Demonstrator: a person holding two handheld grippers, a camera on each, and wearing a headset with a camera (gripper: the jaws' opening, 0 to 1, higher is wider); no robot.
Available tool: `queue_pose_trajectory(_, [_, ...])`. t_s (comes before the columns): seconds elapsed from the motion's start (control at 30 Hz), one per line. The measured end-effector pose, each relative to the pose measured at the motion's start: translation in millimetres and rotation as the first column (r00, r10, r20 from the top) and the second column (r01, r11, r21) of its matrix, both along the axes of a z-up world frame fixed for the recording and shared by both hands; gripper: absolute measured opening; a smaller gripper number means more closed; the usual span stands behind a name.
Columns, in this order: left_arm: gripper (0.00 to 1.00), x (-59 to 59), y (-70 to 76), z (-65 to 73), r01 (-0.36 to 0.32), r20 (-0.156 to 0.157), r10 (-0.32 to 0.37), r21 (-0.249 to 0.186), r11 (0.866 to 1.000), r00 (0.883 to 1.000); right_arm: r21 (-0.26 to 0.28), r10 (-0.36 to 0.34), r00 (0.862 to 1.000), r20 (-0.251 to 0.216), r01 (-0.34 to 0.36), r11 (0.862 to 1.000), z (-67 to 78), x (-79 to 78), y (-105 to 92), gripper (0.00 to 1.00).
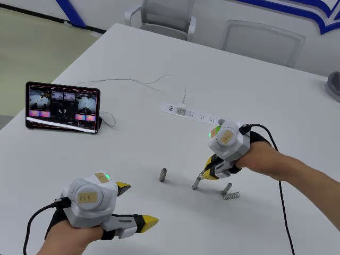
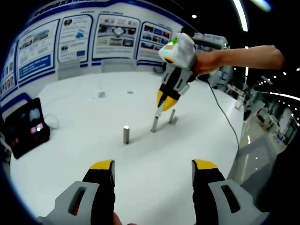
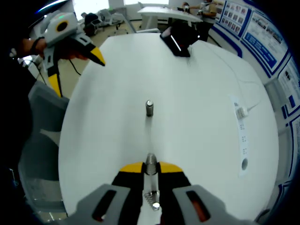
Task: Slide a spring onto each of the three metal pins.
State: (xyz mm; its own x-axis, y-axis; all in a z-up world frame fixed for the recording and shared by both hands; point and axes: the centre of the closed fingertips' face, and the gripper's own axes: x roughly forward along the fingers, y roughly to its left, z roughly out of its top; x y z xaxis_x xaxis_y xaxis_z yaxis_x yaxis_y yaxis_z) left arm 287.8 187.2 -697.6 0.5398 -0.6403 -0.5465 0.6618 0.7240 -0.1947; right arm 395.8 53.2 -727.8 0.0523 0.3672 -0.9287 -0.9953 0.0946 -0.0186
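Right gripper (image 1: 206,171), head view: jaws clamped on a spring (image 1: 197,182). The spring is tilted, its lower end down at the white table (image 1: 106,159). I cannot tell whether a pin sits inside it. To one side the upright pin (image 1: 163,174) stands alone and looks ribbed, so it is probably sprung already. To the other side the leaning pin (image 1: 227,188) has a loose spring (image 1: 231,196) lying just beside it. Left gripper (image 1: 137,204) hovers well apart, jaws spread, holding nothing.

Left gripper view: its own yellow tips are wide apart. The right gripper comes in at a slant from above, its held piece touching the table between the two pins.

Right gripper view: coils show between the closed tips, with the upright pin dead ahead.

Judgement: the step is seating this spring. Bring it vertical, in line with its pin, before pushing. Grip lightly so the coils aren't crushed. The idle gripper could steady the pin.
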Motion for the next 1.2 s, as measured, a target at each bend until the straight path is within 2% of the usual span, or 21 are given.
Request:
queue_pose_trajectory(0.13, [0.67,-1.0,3.1,-0.6,-0.009,-0.003,0.009,0.000,1.000,1.000,-0.004,0.003,1.000,-0.008,-0.003,1.000,-4.8,-1.2,2.5,0.13])
queue_pose_trajectory(0.23, [0.67,-2.0,5.1,-1.2,-0.014,-0.007,0.014,0.003,1.000,1.000,-0.026,0.018,1.000,-0.006,-0.019,1.000,-10.4,-1.6,0.9,0.13])
queue_pose_trajectory(0.67, [0.67,-0.1,7.3,-0.4,-0.020,-0.007,0.020,0.004,1.000,1.000,-0.025,0.031,0.999,-0.016,-0.031,0.999,-15.3,-0.5,6.8,0.13])
queue_pose_trajectory(1.2, [0.67,-0.6,14.5,-0.8,-0.039,-0.014,0.039,0.006,0.999,0.999,-0.054,0.053,0.998,-0.039,-0.055,0.997,-34.7,-2.9,7.2,0.13])
